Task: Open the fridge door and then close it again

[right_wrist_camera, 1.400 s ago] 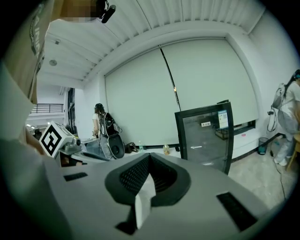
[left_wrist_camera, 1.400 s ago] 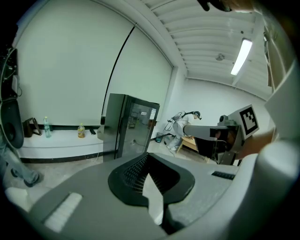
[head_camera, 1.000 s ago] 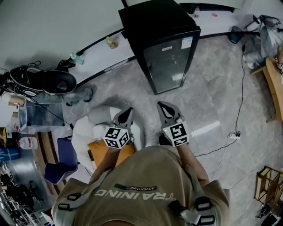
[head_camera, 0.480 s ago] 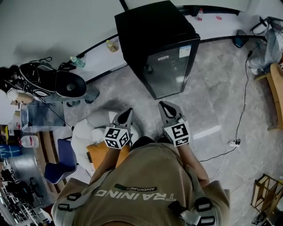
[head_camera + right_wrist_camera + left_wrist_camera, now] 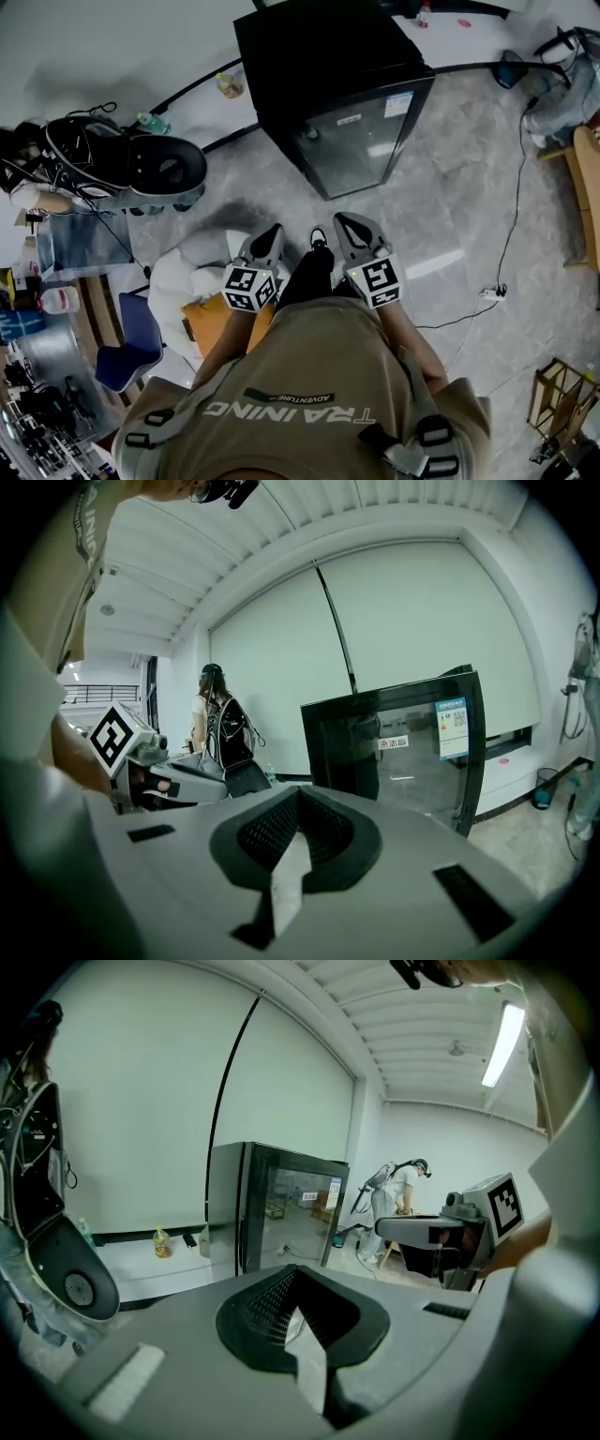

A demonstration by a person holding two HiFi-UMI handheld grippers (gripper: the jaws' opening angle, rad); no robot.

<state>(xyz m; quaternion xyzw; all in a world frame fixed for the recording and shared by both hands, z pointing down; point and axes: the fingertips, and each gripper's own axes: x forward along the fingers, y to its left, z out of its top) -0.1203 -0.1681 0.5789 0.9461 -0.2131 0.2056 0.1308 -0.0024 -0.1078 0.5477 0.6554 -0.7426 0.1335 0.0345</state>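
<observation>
A black fridge (image 5: 347, 103) with a glass door stands on the grey floor ahead, its door closed. It also shows in the left gripper view as the fridge (image 5: 281, 1208) and in the right gripper view as the fridge (image 5: 403, 752). My left gripper (image 5: 269, 238) and right gripper (image 5: 351, 228) are held side by side at waist height, well short of the door and pointing at it. Both are shut with nothing between the jaws, which meet at the left gripper (image 5: 298, 1277) and the right gripper (image 5: 298, 801). A shoe (image 5: 319, 239) shows between them.
A white cushion seat (image 5: 183, 277) lies at the left, with a black bag (image 5: 122, 164) behind it. Bottles (image 5: 228, 86) stand on the wall ledge. A cable and power strip (image 5: 492, 292) lie on the floor at the right, near wooden furniture (image 5: 586, 178). Another person (image 5: 403, 1194) stands in the background.
The fridge has come nearer and lower in the head view as the person walks towards it. A foot now shows between the grippers. Both grippers stay shut.
</observation>
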